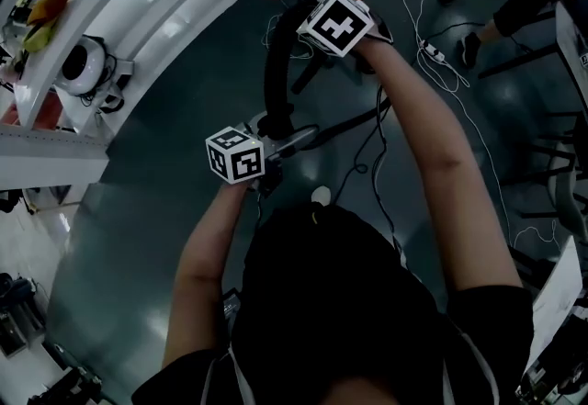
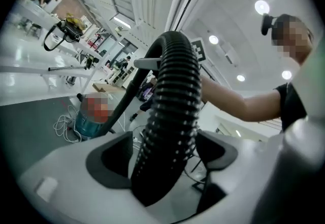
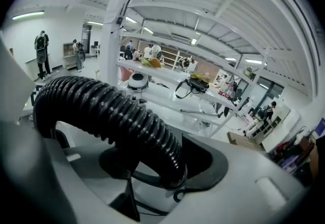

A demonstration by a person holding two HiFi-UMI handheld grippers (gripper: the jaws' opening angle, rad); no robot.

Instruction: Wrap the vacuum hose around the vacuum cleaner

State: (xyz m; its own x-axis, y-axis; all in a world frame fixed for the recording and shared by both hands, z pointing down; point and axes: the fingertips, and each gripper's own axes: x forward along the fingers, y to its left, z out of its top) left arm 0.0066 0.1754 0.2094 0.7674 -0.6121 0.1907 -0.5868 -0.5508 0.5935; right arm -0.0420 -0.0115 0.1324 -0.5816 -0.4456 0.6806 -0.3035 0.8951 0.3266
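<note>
Clamped in the right claw (image 3: 157,164): the black ribbed vacuum hose (image 1: 276,73), arched up in the air over the floor (image 1: 138,238) to hold the loop in shape. Also sitting loose inside the wide-open left claw (image 2: 163,159), not squeezed, probably for regrabbing further along.

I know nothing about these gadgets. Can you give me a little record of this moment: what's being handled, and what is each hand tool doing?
thing handled: black ribbed vacuum hose
left gripper: open; hose lies between its fingers, gaps on both sides
right gripper: shut on the hose
</note>
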